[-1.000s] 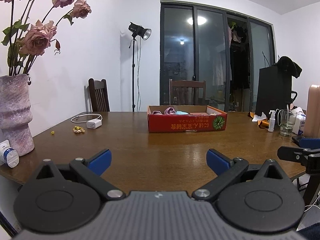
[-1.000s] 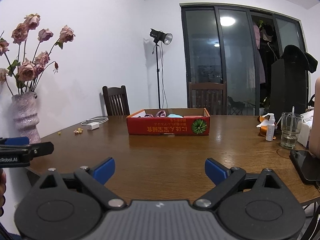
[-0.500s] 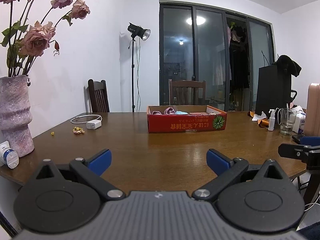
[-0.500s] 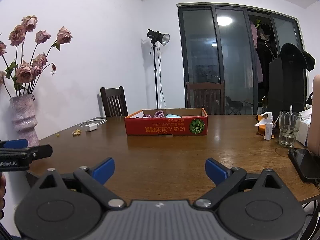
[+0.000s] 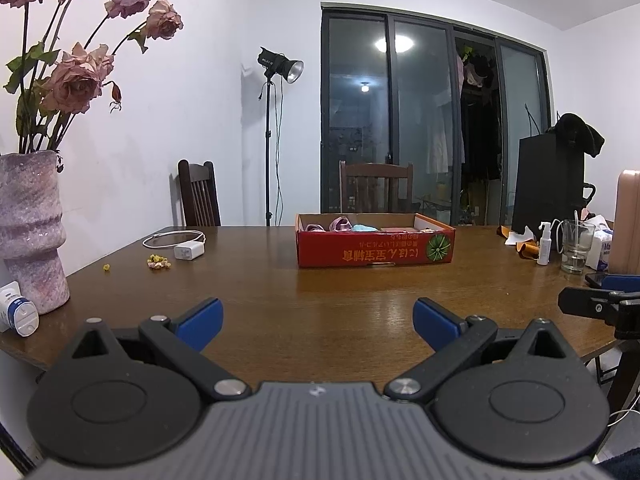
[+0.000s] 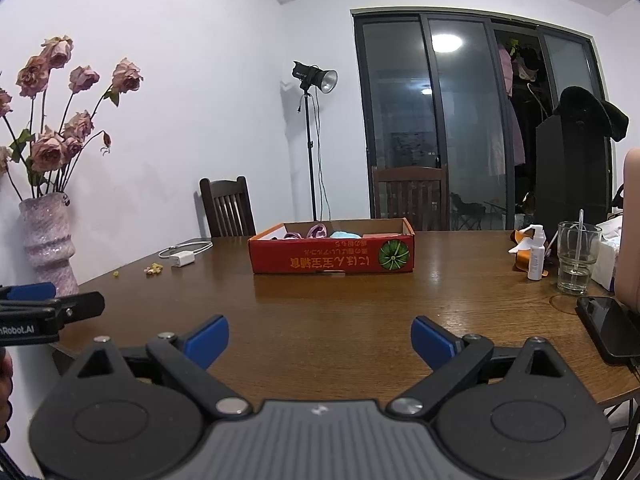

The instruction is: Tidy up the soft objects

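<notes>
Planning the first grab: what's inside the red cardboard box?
Over the red cardboard box's front wall, pink soft items and a light blue one show; anything lower is hidden.

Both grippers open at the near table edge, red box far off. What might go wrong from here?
1. The tall drinking glass and white spray bottle stand right of the red cardboard box; a wide swing by the right gripper might topple them.
2. The black phone lies near that gripper.
3. The left gripper could brush the pink vase.

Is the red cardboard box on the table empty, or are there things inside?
Not empty. The red box is open-topped, and pink and light blue soft items show above its front wall. How many cannot be told.
</notes>
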